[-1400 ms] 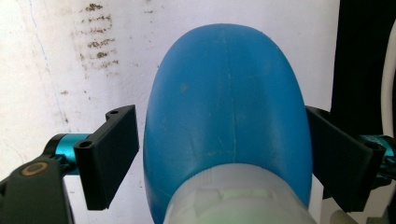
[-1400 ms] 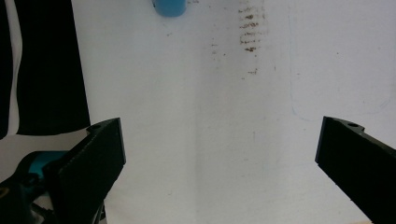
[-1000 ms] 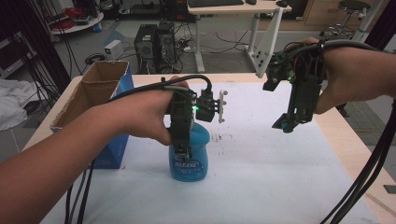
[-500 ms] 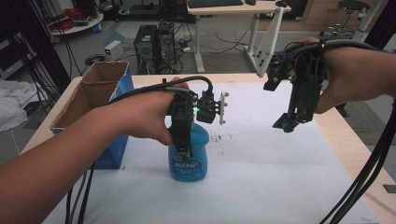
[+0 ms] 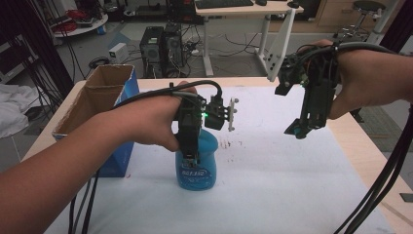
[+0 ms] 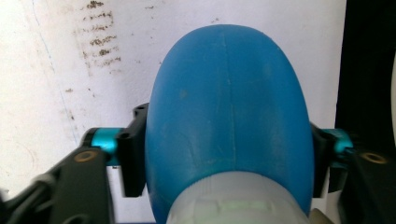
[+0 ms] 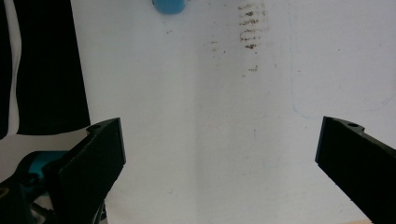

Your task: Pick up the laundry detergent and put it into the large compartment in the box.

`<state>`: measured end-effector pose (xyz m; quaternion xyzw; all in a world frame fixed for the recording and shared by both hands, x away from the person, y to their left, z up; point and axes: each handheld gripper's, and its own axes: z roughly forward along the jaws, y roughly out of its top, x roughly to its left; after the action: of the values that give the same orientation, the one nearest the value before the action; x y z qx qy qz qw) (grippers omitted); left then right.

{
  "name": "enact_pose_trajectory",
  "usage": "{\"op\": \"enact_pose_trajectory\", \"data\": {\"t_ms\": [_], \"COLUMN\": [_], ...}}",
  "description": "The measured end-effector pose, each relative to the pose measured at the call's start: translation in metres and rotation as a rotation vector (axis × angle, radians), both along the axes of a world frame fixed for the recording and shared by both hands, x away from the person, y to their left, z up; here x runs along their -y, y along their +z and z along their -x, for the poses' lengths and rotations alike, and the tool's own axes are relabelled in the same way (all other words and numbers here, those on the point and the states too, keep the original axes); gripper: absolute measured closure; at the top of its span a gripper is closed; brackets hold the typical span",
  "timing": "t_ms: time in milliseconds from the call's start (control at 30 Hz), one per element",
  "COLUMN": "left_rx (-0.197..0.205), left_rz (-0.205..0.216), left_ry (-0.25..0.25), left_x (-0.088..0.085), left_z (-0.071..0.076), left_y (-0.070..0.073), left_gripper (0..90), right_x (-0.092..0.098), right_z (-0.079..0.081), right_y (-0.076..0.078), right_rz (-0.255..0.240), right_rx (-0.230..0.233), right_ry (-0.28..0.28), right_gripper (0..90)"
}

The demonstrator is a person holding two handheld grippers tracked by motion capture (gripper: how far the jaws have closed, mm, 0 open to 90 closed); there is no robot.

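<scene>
The rounded blue plastic bottle [image 5: 197, 165] stands upright on the white-covered table [image 5: 272, 185], near the middle of its front half, with a pale label facing you in the high view. Your left claw [image 5: 191, 158] comes down on it from above and is clamped on its body; the jaws have just been closing, with the bottle between them. In the left gripper view the blue bottle [image 6: 229, 121] bulges up between the two black jaws, and both pads press against its sides, one at each flank, above the pale grey band at the bottom edge.

Just behind the bottle, a patch of small dark smudges [image 5: 229, 144] marks the white cover. To your left, close beside your forearm, an open cardboard box with blue printed sides [image 5: 97, 105] stands at the table's edge.

Your right claw [image 5: 301, 127] hangs in the air well apart from the bottle, off to the right and above the table, pointing down. In the right gripper view its jaws stand wide apart over bare white cover with nothing between them.
</scene>
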<state>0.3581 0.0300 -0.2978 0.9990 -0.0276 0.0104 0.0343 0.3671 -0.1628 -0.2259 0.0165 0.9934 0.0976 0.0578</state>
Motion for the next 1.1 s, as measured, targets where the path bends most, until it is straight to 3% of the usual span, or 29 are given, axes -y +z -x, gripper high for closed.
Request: {"op": "enact_pose_trajectory", "data": {"t_ms": [367,467,700,867,1100], "left_rx": [0.015,0.021,0.016,-0.011,-0.022], "left_rz": [-0.012,-0.057,-0.043,-0.011,0.035], "left_ry": [0.004,0.008,0.015,0.045,0.121], "left_x": [0.001,0.003,0.008,0.001,-0.018], "left_z": [0.002,0.003,0.004,0.002,-0.006], "left_y": [0.000,0.001,0.005,0.026,0.079], "left_gripper": [38.0,38.3,38.3,38.2,38.2], "right_x": [0.001,0.001,0.001,0.001,-0.001], "right_z": [-0.001,-0.001,-0.001,0.001,0.002], "right_y": [0.000,-0.001,-0.001,0.000,0.000], "right_rz": [0.002,0.003,0.005,0.006,0.006], "right_rx": [0.000,-0.001,-0.001,0.000,0.001], "right_ry": [0.001,-0.002,-0.003,0.002,0.009], "right_gripper": [0.7,0.6,0.7,0.7,0.7]}}
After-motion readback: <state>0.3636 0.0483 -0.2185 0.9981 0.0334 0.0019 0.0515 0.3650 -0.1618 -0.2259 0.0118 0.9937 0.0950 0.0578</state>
